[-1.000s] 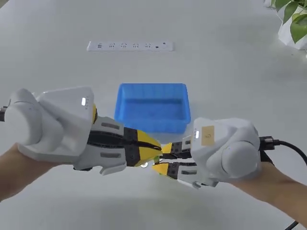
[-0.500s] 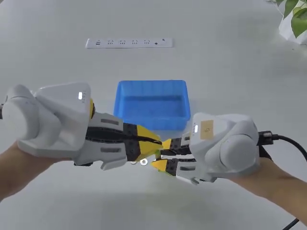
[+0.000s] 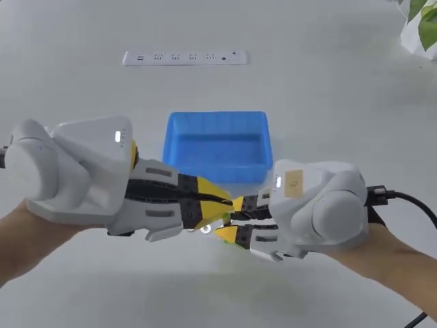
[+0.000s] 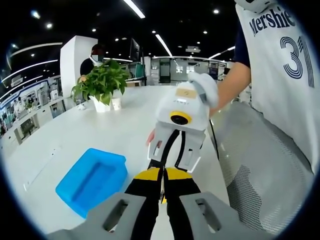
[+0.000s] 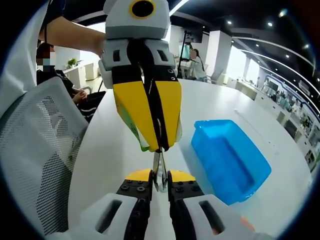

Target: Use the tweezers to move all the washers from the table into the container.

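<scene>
A blue container (image 3: 217, 175) sits on the white table (image 3: 328, 102), just beyond both grippers, and looks empty. My left gripper (image 3: 224, 212) and right gripper (image 3: 231, 220) meet tip to tip in front of it. Thin metal tweezers (image 5: 159, 176) run between them, and both grippers are shut on them. In the left gripper view the tweezers (image 4: 162, 189) show as a thin sliver between my yellow jaws. One small washer (image 3: 205, 230) lies on the table just below the left gripper's tip. The container (image 5: 232, 160) lies to the right in the right gripper view.
A white power strip (image 3: 186, 58) lies at the far side of the table. A potted plant (image 3: 425, 24) stands at the far right corner. A black cable (image 3: 404, 203) trails from the right gripper. A mesh chair (image 5: 35, 150) stands by the table edge.
The two grippers have stayed joined at their tips and drifted slightly together; the head view has shifted a little. The washer stays on the table.
</scene>
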{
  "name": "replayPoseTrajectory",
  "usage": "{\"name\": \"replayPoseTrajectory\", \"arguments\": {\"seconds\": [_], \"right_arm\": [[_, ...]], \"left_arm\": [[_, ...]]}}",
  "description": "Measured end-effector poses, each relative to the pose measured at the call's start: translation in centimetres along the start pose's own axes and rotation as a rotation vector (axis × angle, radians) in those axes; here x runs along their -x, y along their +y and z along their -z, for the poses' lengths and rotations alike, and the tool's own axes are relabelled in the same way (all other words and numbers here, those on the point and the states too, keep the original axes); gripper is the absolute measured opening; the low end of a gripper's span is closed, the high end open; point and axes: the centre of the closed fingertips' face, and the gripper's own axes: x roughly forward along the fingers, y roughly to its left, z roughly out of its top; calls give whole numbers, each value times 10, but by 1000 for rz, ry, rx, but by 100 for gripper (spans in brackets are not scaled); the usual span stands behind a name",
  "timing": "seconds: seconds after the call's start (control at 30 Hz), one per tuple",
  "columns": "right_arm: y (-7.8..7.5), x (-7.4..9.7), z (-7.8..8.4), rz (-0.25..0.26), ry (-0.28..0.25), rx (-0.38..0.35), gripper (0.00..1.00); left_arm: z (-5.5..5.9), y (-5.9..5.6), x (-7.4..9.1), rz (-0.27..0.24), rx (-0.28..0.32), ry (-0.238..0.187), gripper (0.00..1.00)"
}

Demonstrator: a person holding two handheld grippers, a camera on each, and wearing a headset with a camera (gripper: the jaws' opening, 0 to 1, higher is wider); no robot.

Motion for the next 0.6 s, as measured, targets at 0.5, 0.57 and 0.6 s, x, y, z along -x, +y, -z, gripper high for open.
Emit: {"name": "replayPoseTrajectory", "arguments": {"seconds": [0.5, 0.57, 0.6], "right_arm": [[0, -7, 3, -17, 12, -4, 12], [0, -7, 3, -18, 12, -9, 12], [0, -7, 3, -19, 12, -11, 12]], "left_arm": [[6, 2, -1, -2, -22, 24, 5], [6, 2, -1, 0, -21, 23, 5], [6, 2, -1, 2, -20, 21, 5]]}}
